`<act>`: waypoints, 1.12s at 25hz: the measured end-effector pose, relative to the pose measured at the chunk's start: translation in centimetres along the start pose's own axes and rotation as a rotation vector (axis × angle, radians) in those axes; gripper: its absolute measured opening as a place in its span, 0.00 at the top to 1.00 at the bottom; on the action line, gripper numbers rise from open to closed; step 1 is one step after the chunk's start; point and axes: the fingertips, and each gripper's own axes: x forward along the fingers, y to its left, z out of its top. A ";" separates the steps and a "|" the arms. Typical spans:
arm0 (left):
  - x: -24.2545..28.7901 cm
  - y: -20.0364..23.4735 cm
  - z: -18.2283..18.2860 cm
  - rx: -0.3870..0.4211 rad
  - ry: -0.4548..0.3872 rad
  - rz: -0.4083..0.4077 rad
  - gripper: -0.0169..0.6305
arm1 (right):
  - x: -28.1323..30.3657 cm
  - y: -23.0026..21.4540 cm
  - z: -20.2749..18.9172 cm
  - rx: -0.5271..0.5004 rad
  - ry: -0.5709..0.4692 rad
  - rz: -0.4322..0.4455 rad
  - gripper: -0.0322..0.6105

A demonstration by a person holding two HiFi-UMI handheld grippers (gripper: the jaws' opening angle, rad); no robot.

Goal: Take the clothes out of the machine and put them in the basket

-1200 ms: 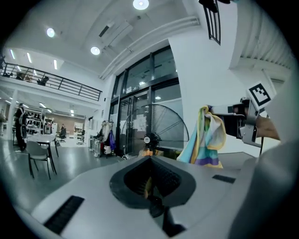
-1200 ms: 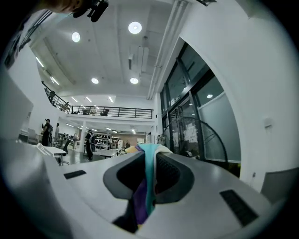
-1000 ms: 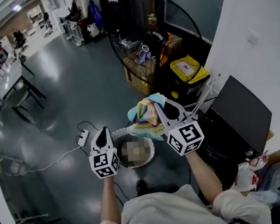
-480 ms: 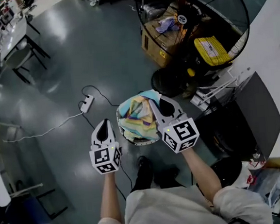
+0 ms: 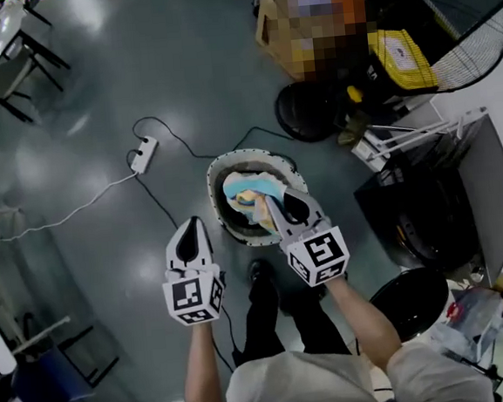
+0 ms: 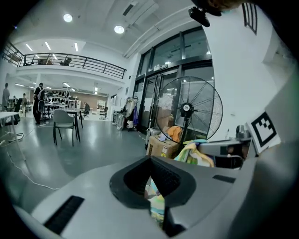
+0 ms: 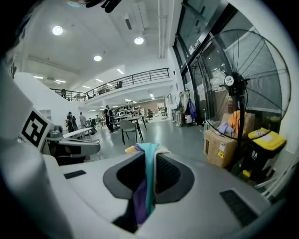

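Dropping the load into the basket (image 5: pixel 214 199) looks like the step in hand: the striped cloth (image 5: pixel 249 190) sits inside the rim, just left of frame centre in the head view, and the right hand-held gripper (image 5: pixel 274 207) is clamped on it. The left hand-held gripper (image 5: pixel 192 223) hangs just beside the basket's left rim with its jaws together and, as far as I can tell, nothing pinched. My guess at the next move: open the right jaws so the fabric falls free without snagging, then go back to the dark machine (image 5: pixel 419 216) at the right of frame for more. What's handy is how the views split the info. Only the head view shows the basket on the floor with the cloth over it, plus the power strip (image 5: pixel 143 153) and its cable to the upper left. The right gripper view is where the grip really shows, teal and purple folds squeezed between the pads, with the big fan (image 7: pixel 233 81) and a cardboard box (image 7: pixel 217 147) at its right. The left gripper view catches the bundle at the other gripper from the side.
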 end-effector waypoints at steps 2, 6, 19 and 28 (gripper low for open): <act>1.1 0.7 -2.4 -0.004 0.019 0.008 0.95 | 1.9 -0.7 -4.3 0.009 0.040 -0.003 0.85; 2.3 2.0 -7.5 -0.009 0.049 0.029 0.95 | 5.1 -1.8 -12.5 0.029 0.113 -0.007 0.85; 4.2 2.7 -19.5 -0.031 0.116 0.010 0.95 | 13.5 -4.0 -32.0 0.093 0.310 -0.036 0.46; 3.6 2.1 -15.8 -0.012 0.089 0.017 0.95 | 10.3 -3.6 -27.0 0.053 0.250 -0.047 0.72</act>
